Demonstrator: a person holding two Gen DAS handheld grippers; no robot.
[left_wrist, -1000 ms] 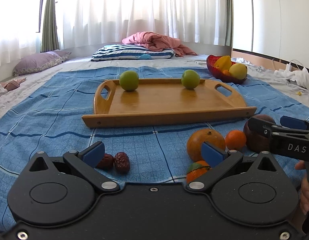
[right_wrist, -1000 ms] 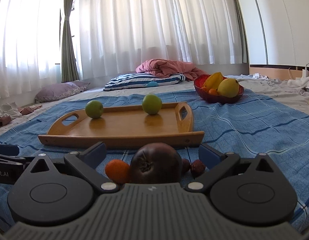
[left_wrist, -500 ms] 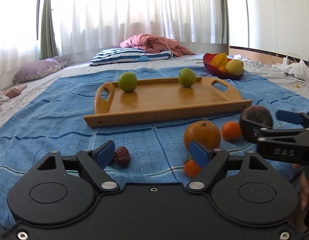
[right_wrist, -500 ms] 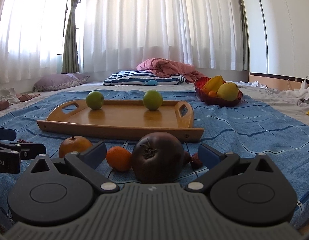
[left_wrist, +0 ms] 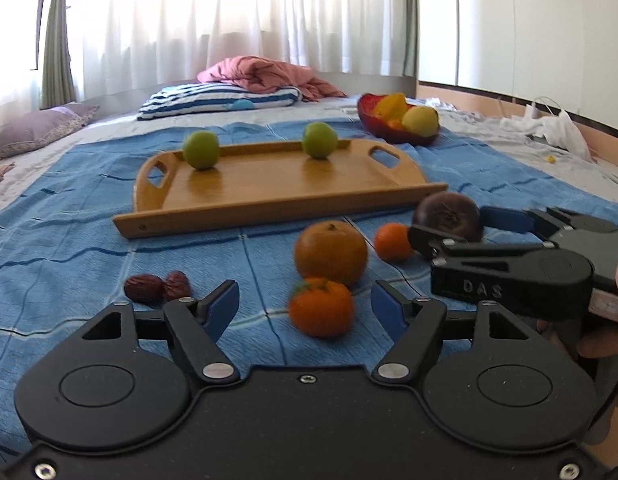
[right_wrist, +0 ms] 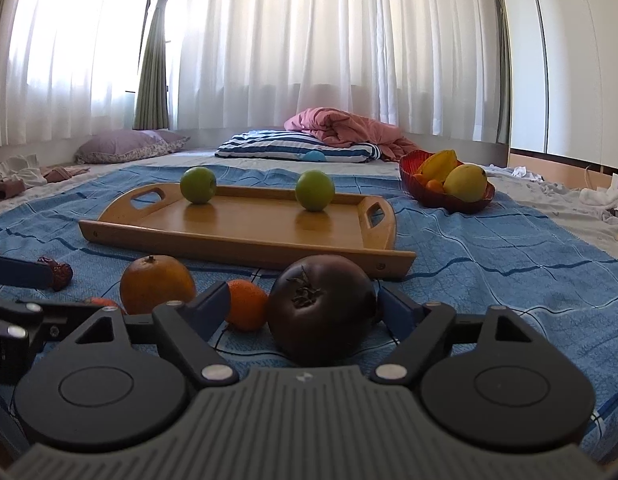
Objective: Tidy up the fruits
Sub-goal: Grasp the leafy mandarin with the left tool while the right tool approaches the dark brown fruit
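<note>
A wooden tray (left_wrist: 269, 200) (right_wrist: 237, 236) lies on the blue cloth with two green apples (left_wrist: 201, 150) (left_wrist: 319, 140) (right_wrist: 198, 185) (right_wrist: 314, 191) at its far side. In front of it lie a large orange (left_wrist: 331, 253) (right_wrist: 157, 284), two small oranges (left_wrist: 321, 307) (left_wrist: 393, 241) (right_wrist: 247, 304), two red dates (left_wrist: 157, 287) and a dark brown fruit (right_wrist: 321, 310) (left_wrist: 447, 216). My left gripper (left_wrist: 305, 312) is open around the nearest small orange, not touching it. My right gripper (right_wrist: 303, 312) is open with the dark fruit between its fingers; it also shows in the left wrist view (left_wrist: 509, 256).
A red bowl (left_wrist: 389, 124) (right_wrist: 445, 196) with yellow fruit stands right of the tray's far end. A striped pillow (left_wrist: 217, 100), pink blanket (right_wrist: 349, 128) and purple pillow (right_wrist: 125, 146) lie at the back by the curtains. White clothes (left_wrist: 549, 128) lie at the right.
My left gripper has shifted right, from the dates to the small orange now between its fingers. My right gripper has moved in around the dark fruit, which stays on the cloth.
</note>
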